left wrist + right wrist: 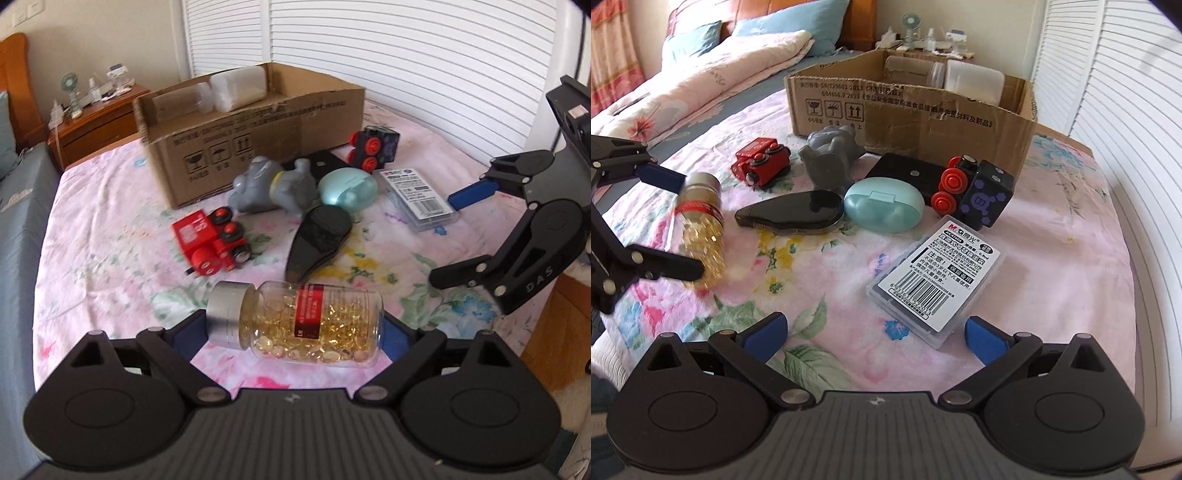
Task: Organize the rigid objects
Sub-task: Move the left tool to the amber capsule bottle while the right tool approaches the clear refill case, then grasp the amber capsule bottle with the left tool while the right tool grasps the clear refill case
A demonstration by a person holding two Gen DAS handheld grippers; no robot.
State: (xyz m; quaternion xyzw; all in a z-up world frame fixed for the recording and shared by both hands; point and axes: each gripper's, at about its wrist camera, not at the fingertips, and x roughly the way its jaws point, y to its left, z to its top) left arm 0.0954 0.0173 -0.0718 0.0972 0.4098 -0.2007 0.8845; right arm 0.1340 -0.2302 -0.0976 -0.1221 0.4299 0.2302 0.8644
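Holding my left gripper (295, 332) low over the bed (110, 206), I have its jaws wide, one on each end of a bottle (314, 325). One blue pad (195, 328) sits on the silver cap. The other pad is on the flat bottom. So these jaws are clamped on the bottle. It lies on its side, across the jaws, and it is full of little yellow pills. It has a red label. In my right view it looks blurry.

My right gripper (875, 332) hangs over the bed too. Its jaws are wide apart and hold nothing. A clear case (938, 273) with a white label lies on the bed just in front of them, nearer the right pad.

More things lie farther back on the bed. There is a red train (210, 240) on its side, a grey toy (273, 184), a black oval thing (321, 240) and a green case (347, 188). A dark block with red wheels (373, 144) sits by a flat black box (905, 171).

Behind them all stands an open brown box (258, 122). A white tub (240, 86) and a clear jar (181, 99) are inside it.
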